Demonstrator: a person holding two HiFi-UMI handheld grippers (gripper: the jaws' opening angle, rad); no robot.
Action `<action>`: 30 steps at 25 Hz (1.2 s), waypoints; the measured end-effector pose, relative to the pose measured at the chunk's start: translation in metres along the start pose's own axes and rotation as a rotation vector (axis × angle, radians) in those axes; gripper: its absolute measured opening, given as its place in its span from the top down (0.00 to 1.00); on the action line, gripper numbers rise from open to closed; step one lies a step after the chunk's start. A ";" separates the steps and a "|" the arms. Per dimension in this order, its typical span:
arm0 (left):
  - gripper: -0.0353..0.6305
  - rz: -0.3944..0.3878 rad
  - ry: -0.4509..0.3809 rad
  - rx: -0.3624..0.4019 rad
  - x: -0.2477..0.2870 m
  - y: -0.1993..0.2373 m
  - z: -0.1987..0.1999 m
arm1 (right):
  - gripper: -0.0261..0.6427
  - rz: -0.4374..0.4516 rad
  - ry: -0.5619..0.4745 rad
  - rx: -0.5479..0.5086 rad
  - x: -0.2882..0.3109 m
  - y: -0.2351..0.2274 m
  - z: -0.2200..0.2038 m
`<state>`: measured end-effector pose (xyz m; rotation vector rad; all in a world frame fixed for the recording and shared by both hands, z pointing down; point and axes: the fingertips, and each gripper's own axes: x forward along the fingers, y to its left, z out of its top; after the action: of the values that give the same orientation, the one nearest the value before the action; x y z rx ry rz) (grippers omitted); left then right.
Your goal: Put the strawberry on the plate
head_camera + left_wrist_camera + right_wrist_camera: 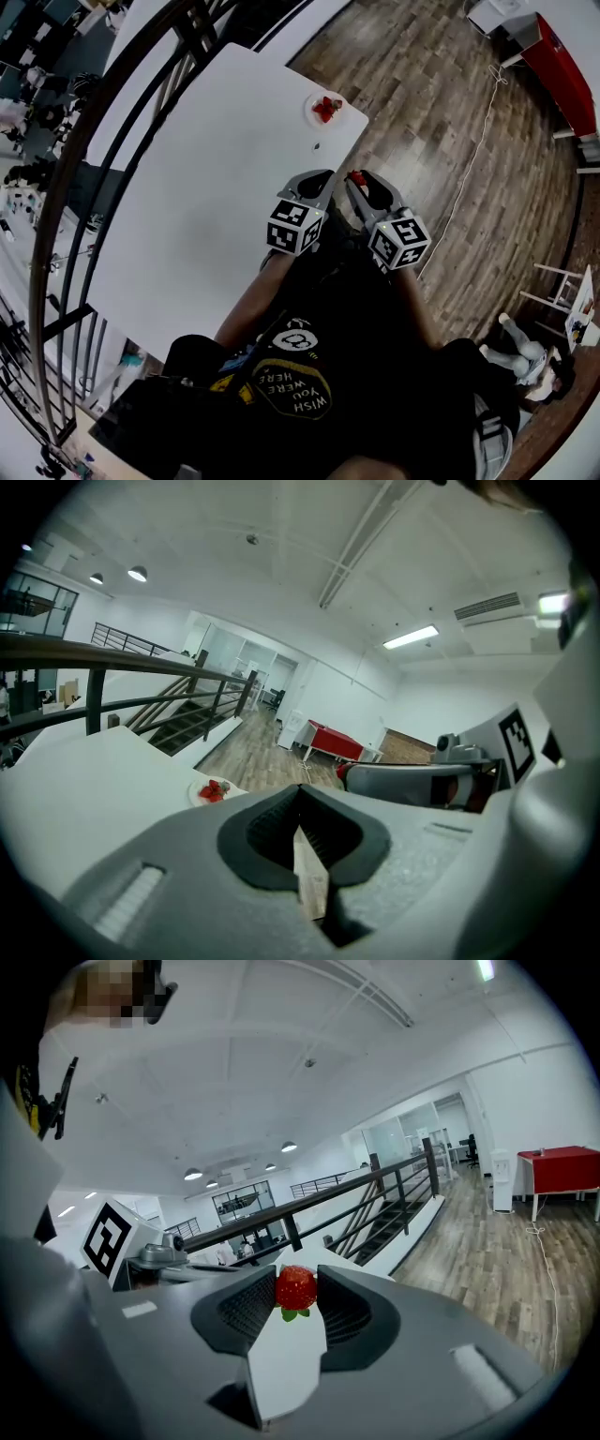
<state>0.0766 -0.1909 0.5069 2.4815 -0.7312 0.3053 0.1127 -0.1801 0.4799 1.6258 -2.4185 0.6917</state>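
A small white plate [336,113] lies at the far corner of the white table [216,187] with red strawberries [326,108] on it. My right gripper [356,177] is held beyond the table's near right edge, short of the plate, and is shut on a red strawberry [296,1288] with green leaves at its fingertips. My left gripper [323,176] hangs just beside it over the table edge, its jaws shut with nothing between them. The left gripper view shows the plate [201,795] ahead and to the left.
A dark metal railing [112,141] and stairs run along the table's far left side. Wooden floor [450,122] lies to the right, with a white cable [478,141] across it and a red table [562,66] further off. The person's dark clothing fills the lower view.
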 end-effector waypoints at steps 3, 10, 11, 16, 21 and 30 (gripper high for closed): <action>0.94 0.024 -0.011 -0.016 0.005 0.008 0.004 | 0.75 0.017 0.024 -0.009 0.010 -0.006 -0.001; 0.94 0.061 -0.007 -0.042 0.021 0.022 0.012 | 0.75 0.063 0.062 -0.016 0.036 -0.028 0.003; 0.94 0.063 -0.004 -0.055 0.024 0.024 0.012 | 0.75 0.072 0.063 -0.016 0.039 -0.031 0.005; 0.94 0.104 -0.010 -0.112 0.051 0.035 0.022 | 0.75 0.117 0.082 -0.022 0.051 -0.060 0.015; 0.94 0.135 -0.056 -0.230 0.078 0.049 0.025 | 0.75 0.167 0.100 -0.007 0.063 -0.091 0.018; 0.94 0.235 0.017 -0.163 0.116 0.066 0.018 | 0.75 0.235 0.143 0.005 0.091 -0.135 0.010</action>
<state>0.1374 -0.2984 0.5603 2.2407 -1.0016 0.3378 0.1998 -0.3030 0.5439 1.2570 -2.5257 0.8192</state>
